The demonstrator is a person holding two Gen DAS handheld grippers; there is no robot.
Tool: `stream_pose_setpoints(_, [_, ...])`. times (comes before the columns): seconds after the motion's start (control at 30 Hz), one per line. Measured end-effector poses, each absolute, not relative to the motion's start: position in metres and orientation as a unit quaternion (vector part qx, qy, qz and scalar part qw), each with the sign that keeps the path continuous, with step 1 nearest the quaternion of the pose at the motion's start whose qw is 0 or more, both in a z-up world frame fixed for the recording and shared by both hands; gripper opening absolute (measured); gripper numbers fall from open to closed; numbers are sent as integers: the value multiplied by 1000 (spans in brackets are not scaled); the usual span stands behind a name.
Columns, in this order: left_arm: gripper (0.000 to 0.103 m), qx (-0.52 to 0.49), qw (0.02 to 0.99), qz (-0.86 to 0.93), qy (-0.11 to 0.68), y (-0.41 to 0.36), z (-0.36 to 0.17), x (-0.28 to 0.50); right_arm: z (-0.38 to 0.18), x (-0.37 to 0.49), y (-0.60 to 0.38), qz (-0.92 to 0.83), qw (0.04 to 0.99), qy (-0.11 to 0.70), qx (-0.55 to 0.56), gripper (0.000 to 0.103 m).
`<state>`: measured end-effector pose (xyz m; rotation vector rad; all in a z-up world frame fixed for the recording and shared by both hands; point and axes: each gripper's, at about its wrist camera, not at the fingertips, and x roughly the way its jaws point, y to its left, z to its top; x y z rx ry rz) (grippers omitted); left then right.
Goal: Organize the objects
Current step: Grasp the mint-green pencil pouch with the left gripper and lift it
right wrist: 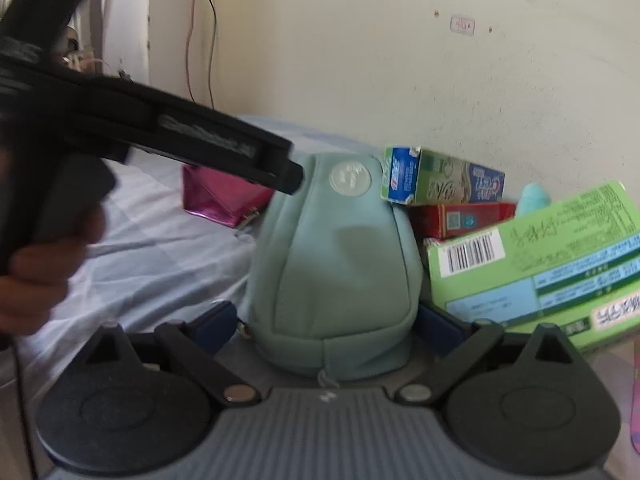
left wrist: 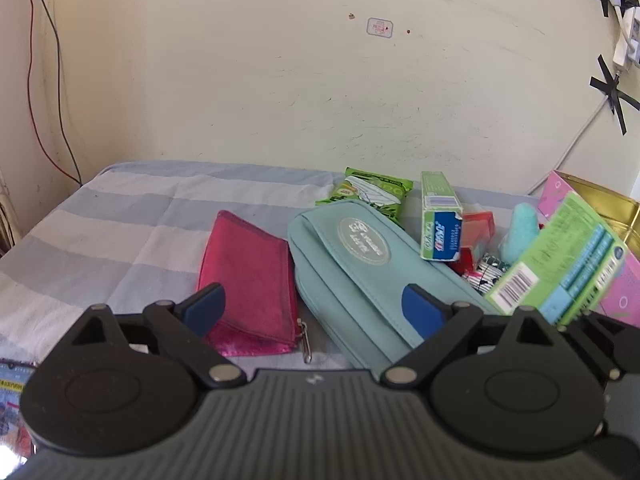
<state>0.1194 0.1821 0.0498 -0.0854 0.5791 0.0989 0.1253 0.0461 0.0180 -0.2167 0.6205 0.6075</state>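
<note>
- My right gripper [right wrist: 326,326] has its jaws spread around the near end of the teal pouch [right wrist: 334,264]; the blue pads sit at either side of it, but I can't tell from the right wrist view whether they press it or only flank it
- My left gripper [left wrist: 316,308] hangs with jaws wide apart and nothing between them, one fingertip over the pink purse [left wrist: 252,284] and the other over the teal pouch [left wrist: 360,268]
- The pouch lies on the striped sheet [left wrist: 120,220], just beside the pink purse and touching a pile of boxes on its other side
- In that pile, a green toothpaste box [left wrist: 440,220] rests on a red box [left wrist: 478,236], with a green packet [left wrist: 372,190] behind and a pale teal soft thing [left wrist: 520,232] further back
- A large green box [left wrist: 560,264] with a barcode leans close to my right gripper and crowds that side
- In the right wrist view the left gripper's black body [right wrist: 140,120] and my hand [right wrist: 36,276] block much of the bed
- The toothpaste box seems to read "Crest", though blurred; the pouch's round white badge [left wrist: 363,240] is not legible
- A white power strip [left wrist: 628,40] is taped to the wall with black crosses
</note>
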Motion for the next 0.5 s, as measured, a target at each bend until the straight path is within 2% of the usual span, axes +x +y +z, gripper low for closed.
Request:
stream_pose_setpoints(0.13, [97, -50, 954, 40, 292, 179, 50, 107, 23, 114, 16, 322, 892, 310, -68, 77])
stream_pose_setpoints(0.37, [99, -49, 954, -59, 291, 141, 47, 77, 31, 41, -100, 424, 845, 318, -71, 80])
stream_pose_setpoints(0.5, [98, -23, 947, -104, 303, 102, 36, 70, 35, 13, -166, 362, 873, 315, -93, 82])
